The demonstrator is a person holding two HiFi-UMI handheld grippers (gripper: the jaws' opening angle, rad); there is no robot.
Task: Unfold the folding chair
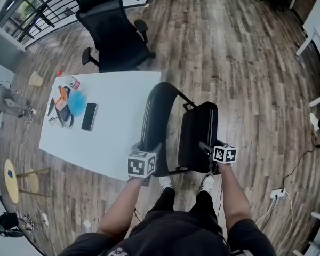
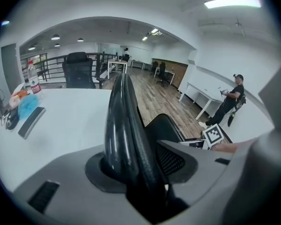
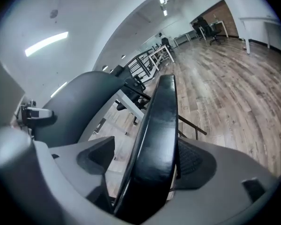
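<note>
Black folding chair (image 1: 197, 137) stands upright, seemingly part-opened; seat tilted steeply.

Table (image 1: 117, 95): white, standing on a wood plank floor (image 1: 229, 47). At the end to your left you have a phone (image 1: 89, 116) lying flat, a blue bundle (image 1: 77, 101) just beside it and a bottle (image 1: 69, 82) upright.

Floor: the folding chair (image 1: 194, 135) stands just beside the table's corner. An office chair (image 1: 114, 36) is at the far side. A yellow stool (image 1: 12, 180) is at left and a power strip (image 1: 278, 193) at right.
</note>
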